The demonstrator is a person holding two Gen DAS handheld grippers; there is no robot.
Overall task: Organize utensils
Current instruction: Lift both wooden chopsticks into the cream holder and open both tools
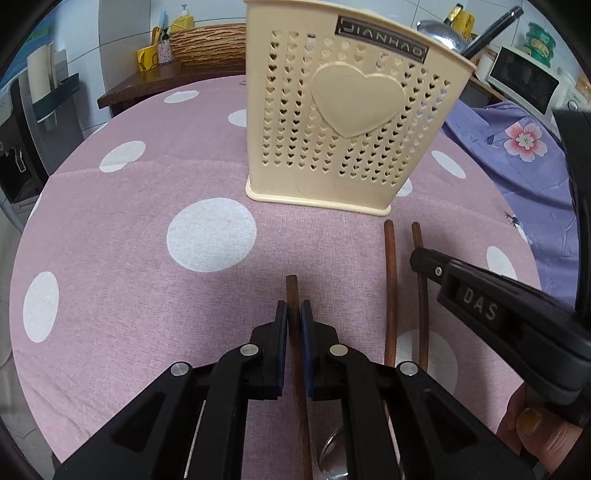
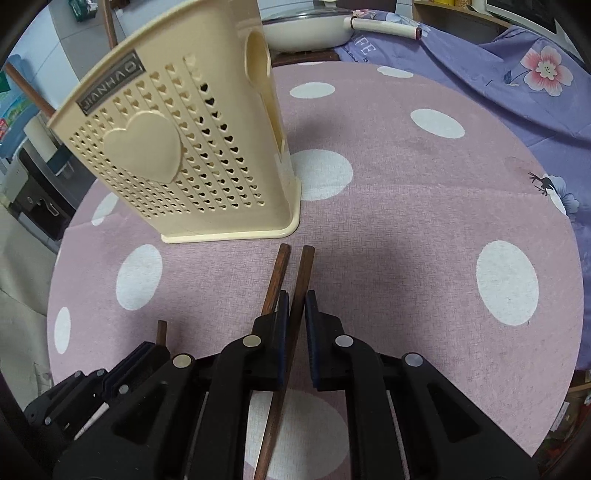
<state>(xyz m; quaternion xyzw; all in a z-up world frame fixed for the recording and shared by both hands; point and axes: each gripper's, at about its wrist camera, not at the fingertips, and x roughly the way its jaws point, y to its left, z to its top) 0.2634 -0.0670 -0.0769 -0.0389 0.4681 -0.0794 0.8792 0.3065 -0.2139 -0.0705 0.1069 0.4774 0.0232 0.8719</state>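
My left gripper [image 1: 294,317] pinches one wooden handle [image 1: 292,291]; my right gripper [image 2: 296,310] sits slightly open around another [image 2: 300,280]. I should close squarely, then lift toward the holder [image 1: 343,110].

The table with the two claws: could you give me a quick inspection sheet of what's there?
Surface: round table under a pink polka-dot cloth.
Job's things: cream utensil holder upright, a ladle and a dark handle inside; three wooden sticks lie before it; a metal spoon lies near the left claw.
Clutter: nothing seen.
Claws: left claw shut on the left stick; right claw around the right stick, pads not quite touching; the middle stick lies free.
Cables: nothing seen.
Surroundings: microwave, floral purple cloth, white pan.
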